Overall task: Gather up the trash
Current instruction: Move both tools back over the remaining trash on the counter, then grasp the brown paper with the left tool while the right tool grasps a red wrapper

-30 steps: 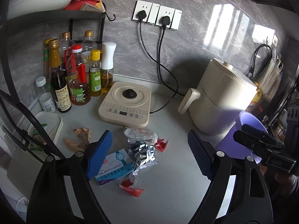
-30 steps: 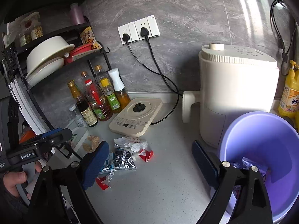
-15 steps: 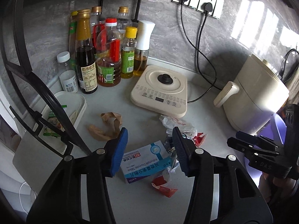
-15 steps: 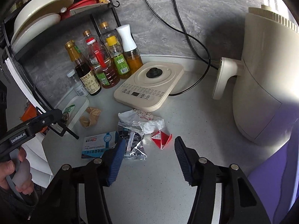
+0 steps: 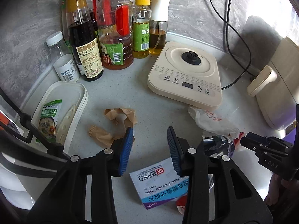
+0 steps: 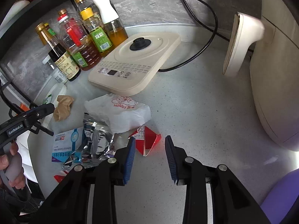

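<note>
**Both grippers drop onto the litter pile, jaws narrowing on nothing yet**

The trash lies loose on the counter (image 5: 130,97) in front of the induction hob (image 5: 186,69), so both tools angle steeply down to reach it. The left gripper (image 5: 150,137) hangs over bare counter between the crumpled brown paper (image 5: 119,119) and the tablet box (image 5: 160,184); its jaws are closing, apart, with nothing between them. The right gripper (image 6: 150,146) has its jaws closing too, apart, with the red wrapper (image 6: 149,140) just beyond the tips and unpinched. A white plastic bag (image 6: 121,112) and a silver foil packet (image 6: 95,140) lie touching beside that wrapper. The purple bin (image 6: 280,196) sits at the right gripper's near right, handy for dropping.

Compared with a second ago, both views sit much lower and closer: the wall sockets and dish rack have left the frame, the bin has slid to the corner, and both pairs of jaws stand far narrower.
</note>
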The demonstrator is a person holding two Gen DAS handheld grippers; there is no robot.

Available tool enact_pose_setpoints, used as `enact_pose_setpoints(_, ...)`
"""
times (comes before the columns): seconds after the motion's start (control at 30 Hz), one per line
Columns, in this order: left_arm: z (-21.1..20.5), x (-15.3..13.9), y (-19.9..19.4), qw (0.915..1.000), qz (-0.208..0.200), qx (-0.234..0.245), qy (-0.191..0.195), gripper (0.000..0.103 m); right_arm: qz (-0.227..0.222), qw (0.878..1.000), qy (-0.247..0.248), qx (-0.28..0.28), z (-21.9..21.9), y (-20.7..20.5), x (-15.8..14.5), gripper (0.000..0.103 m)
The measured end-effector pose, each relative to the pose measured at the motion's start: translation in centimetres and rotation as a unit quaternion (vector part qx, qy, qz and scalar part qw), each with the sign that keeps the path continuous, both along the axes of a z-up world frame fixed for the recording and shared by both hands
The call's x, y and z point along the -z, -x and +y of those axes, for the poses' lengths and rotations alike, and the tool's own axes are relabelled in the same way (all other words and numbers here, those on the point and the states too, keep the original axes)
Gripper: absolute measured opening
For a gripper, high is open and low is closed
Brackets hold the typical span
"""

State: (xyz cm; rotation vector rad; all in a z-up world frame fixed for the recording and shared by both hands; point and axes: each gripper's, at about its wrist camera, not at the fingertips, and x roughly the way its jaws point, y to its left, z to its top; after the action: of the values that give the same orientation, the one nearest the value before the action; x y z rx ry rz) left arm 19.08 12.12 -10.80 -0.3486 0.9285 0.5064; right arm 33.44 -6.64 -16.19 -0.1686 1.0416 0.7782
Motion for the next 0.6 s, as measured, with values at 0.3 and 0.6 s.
enact_pose_setpoints(0.3, 1.9, 2.9, -1.9, 0.9987, 0.050, -0.009, -0.005, 0.033, 0.006, 1.000, 0.013, 0.004, 1.1, -1.6, 1.1, 0.017)
enact_pose_setpoints(0.6, 1.3, 3.3, -1.8, 0.9987, 0.049, -0.011, 0.011, 0.003, -0.005, 1.000, 0.010, 0.019, 0.1, -1.5, 0.1, 0.003)
